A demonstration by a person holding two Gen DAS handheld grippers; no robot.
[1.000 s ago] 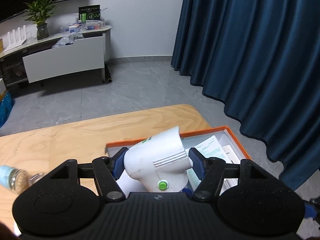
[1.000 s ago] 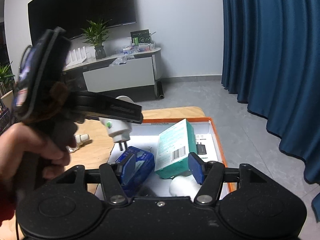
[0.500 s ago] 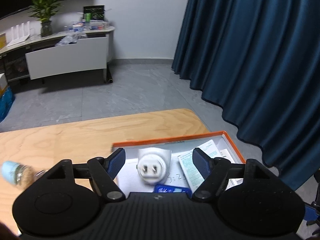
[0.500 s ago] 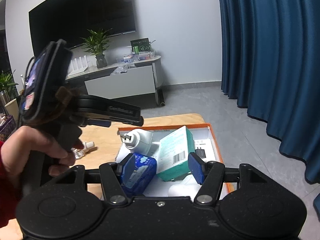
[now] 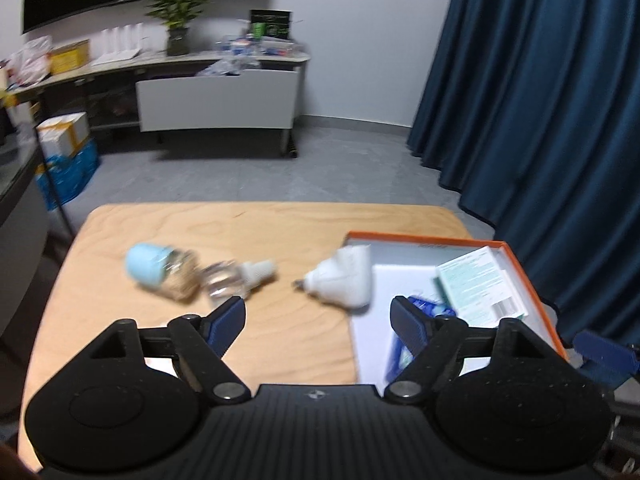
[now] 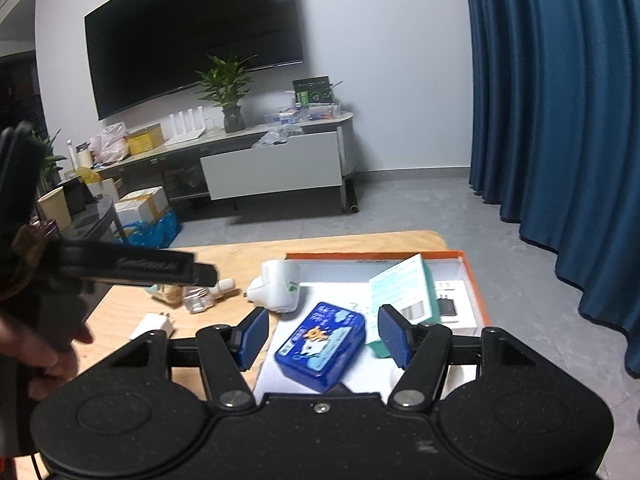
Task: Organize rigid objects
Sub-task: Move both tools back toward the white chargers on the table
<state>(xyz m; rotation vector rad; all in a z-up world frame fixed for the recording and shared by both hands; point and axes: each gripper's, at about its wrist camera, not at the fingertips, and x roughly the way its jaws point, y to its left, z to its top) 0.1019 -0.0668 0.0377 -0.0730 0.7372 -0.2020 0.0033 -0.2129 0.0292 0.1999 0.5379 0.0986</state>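
Both grippers hang empty with jaws spread wide: the right gripper [image 6: 318, 336] over the blue tin [image 6: 320, 346] inside the orange-rimmed box [image 6: 474, 292], the left gripper [image 5: 318, 318] above bare counter [image 5: 280, 220].

The white plug adapter [image 5: 342, 280] lies tilted across the box's left rim, half out; a nudge would likely tip it onto the counter.

Beyond, 2 small bottles [image 5: 188, 274] lie loose and could roll toward the counter's left edge, with open wood around them.

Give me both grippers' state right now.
Left gripper: open, holding nothing.
Right gripper: open, holding nothing; blue tin lies below it.
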